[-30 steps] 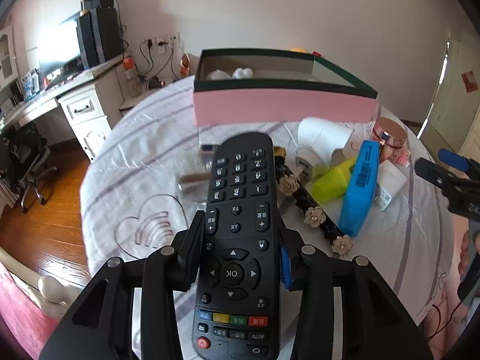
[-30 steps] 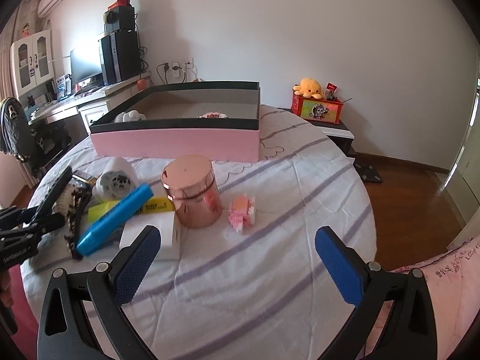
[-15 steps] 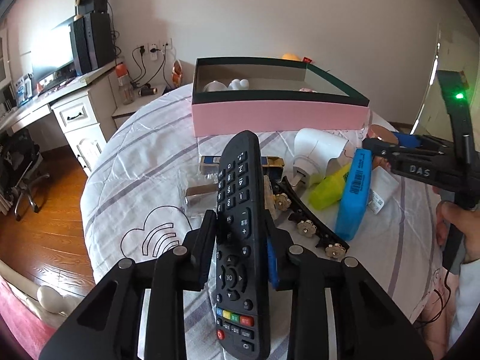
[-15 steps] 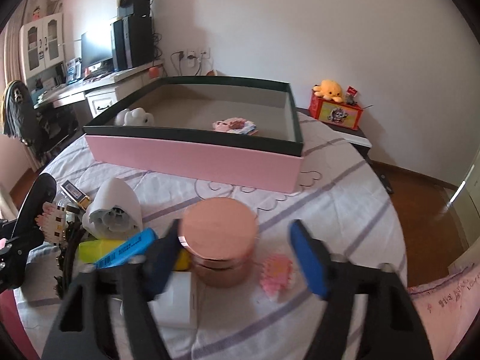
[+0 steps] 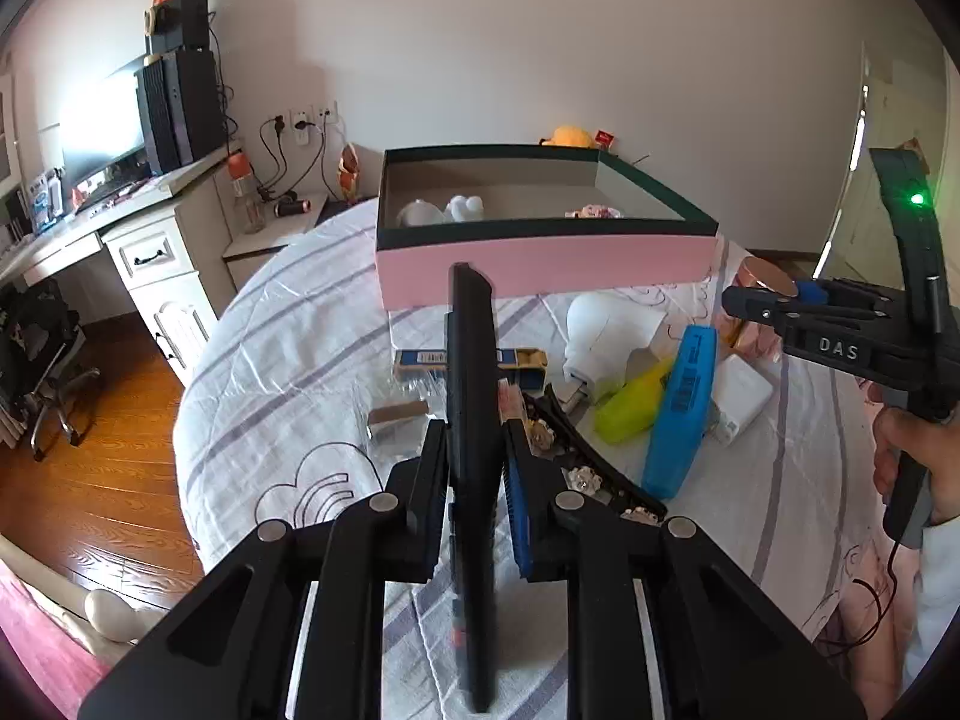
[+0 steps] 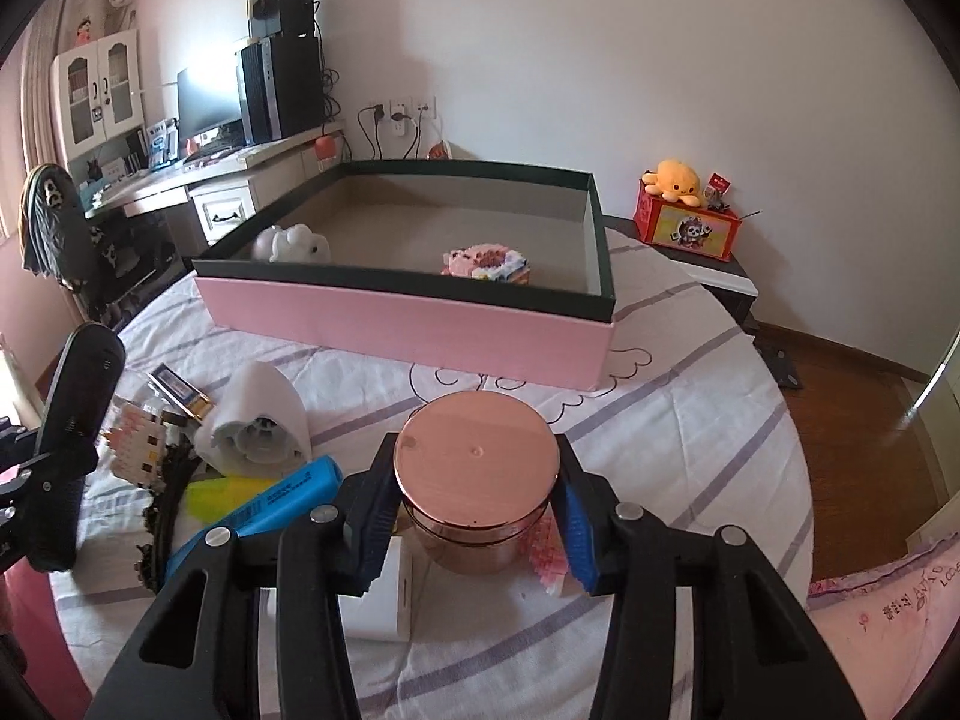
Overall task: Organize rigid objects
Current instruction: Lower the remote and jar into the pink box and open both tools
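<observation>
My left gripper (image 5: 474,498) is shut on a black remote control (image 5: 471,420), held edge-on above the round table; the remote also shows at the left of the right wrist view (image 6: 75,420). My right gripper (image 6: 474,510) is closed around a rose-gold round jar (image 6: 477,480), its blue pads against the lid's sides; the jar stands on the table. The pink box with a dark green rim (image 6: 408,324) lies behind, holding a white figurine (image 6: 291,243) and a pink block model (image 6: 486,261).
On the striped tablecloth lie a blue case (image 5: 681,414), a yellow-green item (image 5: 630,405), a white charger (image 5: 738,396), a white lamp-like object (image 6: 258,426), a black flowered hair clip (image 5: 588,468) and a small pink block piece (image 6: 549,552). A desk stands at the left.
The left gripper rolled the remote from face-up to edge-on and lifted it. The right gripper moved forward to the rose-gold jar and closed its jaws onto the lid.
</observation>
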Motion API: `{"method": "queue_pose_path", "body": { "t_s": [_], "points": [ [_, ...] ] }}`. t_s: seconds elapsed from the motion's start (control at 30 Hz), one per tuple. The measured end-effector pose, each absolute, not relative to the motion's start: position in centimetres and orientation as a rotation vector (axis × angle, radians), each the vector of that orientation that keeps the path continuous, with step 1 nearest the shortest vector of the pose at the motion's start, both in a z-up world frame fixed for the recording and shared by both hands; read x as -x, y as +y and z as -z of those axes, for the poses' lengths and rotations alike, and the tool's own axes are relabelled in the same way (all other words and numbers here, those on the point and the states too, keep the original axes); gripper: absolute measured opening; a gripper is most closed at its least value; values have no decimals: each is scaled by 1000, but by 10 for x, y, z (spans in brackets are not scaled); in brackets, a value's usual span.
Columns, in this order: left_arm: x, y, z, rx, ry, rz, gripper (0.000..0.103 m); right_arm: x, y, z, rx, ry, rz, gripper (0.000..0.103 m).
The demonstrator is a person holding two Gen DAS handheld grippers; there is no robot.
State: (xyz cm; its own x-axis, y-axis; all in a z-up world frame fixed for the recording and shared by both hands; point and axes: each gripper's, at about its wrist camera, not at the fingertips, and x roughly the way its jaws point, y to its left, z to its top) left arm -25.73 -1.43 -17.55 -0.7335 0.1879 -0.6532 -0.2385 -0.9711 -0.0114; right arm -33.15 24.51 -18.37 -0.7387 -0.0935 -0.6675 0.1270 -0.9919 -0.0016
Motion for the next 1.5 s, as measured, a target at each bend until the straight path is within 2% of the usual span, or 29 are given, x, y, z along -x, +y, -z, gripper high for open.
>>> {"method": "queue_pose_path", "body": {
  "t_s": [0.3,0.63,1.13,1.33,1.5],
  "points": [
    [254,-8,165,989,118,-2724,17,322,249,170,-1046,54,2810,48],
    [277,10,121,853,133,-2717,17,323,245,140,-966,72,2800,48],
    [400,53,82,816,186,-2647,17,404,240,100,-907,143,2783,48],
    [462,68,86,880,217,-2606,17,463,236,107,-967,167,2761,48],
    [507,77,111,997,229,-2582,17,511,233,129,-1068,172,2714,48]
  ]
}}
